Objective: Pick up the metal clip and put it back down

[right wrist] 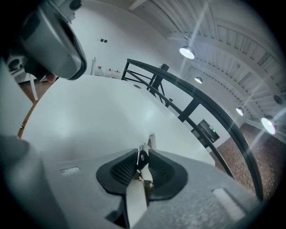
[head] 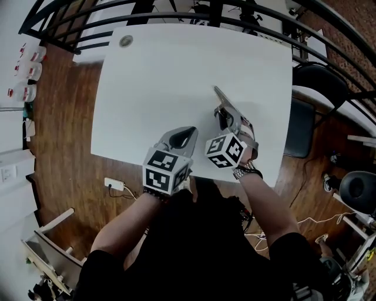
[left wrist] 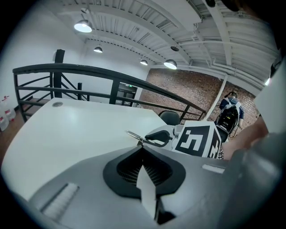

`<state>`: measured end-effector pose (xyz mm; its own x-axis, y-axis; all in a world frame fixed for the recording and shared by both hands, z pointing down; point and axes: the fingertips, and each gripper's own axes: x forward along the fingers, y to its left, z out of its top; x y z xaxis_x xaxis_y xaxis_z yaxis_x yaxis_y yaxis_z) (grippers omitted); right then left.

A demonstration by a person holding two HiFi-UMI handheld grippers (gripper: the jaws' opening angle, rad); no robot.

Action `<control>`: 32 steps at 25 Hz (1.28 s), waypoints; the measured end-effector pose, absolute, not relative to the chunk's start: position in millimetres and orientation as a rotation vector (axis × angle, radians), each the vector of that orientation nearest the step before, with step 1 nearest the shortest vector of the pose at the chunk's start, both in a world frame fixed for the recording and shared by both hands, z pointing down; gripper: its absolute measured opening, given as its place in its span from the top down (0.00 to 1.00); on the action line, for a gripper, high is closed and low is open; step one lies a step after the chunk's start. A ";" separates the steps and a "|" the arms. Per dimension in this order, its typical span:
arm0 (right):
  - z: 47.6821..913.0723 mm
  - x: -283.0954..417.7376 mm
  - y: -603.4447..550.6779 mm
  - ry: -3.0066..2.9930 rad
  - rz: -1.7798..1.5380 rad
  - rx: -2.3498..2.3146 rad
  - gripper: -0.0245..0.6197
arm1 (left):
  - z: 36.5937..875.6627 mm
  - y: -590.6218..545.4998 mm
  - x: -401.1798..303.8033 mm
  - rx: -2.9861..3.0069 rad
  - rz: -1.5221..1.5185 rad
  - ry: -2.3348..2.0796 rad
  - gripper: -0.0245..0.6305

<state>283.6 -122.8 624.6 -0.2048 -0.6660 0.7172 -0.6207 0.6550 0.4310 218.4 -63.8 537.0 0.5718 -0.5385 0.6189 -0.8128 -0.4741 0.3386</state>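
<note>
The metal clip (head: 222,100) is a slim silver piece over the near right part of the white table (head: 170,70). My right gripper (head: 227,116) is shut on its rear end, and the clip's tip points away toward the table's middle. In the right gripper view the clip (right wrist: 151,140) sits pinched between the black pads (right wrist: 123,169), with its tip sticking out past them. My left gripper (head: 187,131) hovers just left of the right one, near the table's front edge, shut and empty. From the left gripper view the clip (left wrist: 133,134) shows beyond the left gripper (left wrist: 143,146).
A small round disc (head: 126,41) lies at the table's far left corner. A black chair (head: 301,126) stands by the right edge. A dark railing (head: 176,17) runs behind the table. On the wooden floor lies a power strip (head: 114,184); bottles (head: 26,70) stand at the left.
</note>
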 end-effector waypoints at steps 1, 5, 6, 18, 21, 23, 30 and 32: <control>621.5 284.7 -125.5 -1.899 -0.067 1.023 0.88 | 535.7 -65.8 218.8 2.190 0.577 -1.078 0.95; 608.6 289.8 -130.8 -1.914 -0.090 1.045 0.95 | 529.2 -65.3 220.8 2.189 0.568 -1.095 0.95; 607.7 290.9 -131.4 -1.916 -0.087 1.043 0.96 | 527.2 -65.4 221.2 2.191 0.566 -1.100 0.95; 543.9 286.5 -130.5 -2.015 -0.034 1.133 0.96 | 477.8 -71.6 213.4 2.270 0.503 -1.136 0.95; 514.3 282.7 -128.2 -2.054 -0.001 1.199 0.96 | 458.1 -75.1 208.1 2.317 0.461 -1.133 0.95; 493.6 280.1 -125.6 -2.076 0.016 1.244 0.96 | 444.3 -76.8 204.2 2.350 0.435 -1.125 0.95; 431.0 265.4 -113.4 -2.135 0.031 1.373 0.96 | 403.0 -80.9 183.2 2.456 0.366 -1.094 0.95; 416.9 259.3 -110.3 -2.152 0.042 1.402 0.96 | 395.9 -82.5 174.9 2.474 0.350 -1.089 0.95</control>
<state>259.3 -110.3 416.9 -0.2918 -0.8329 0.4703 -0.8504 0.4509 0.2710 174.9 -82.5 395.9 0.6626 -0.6425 0.3849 -0.7464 -0.6089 0.2686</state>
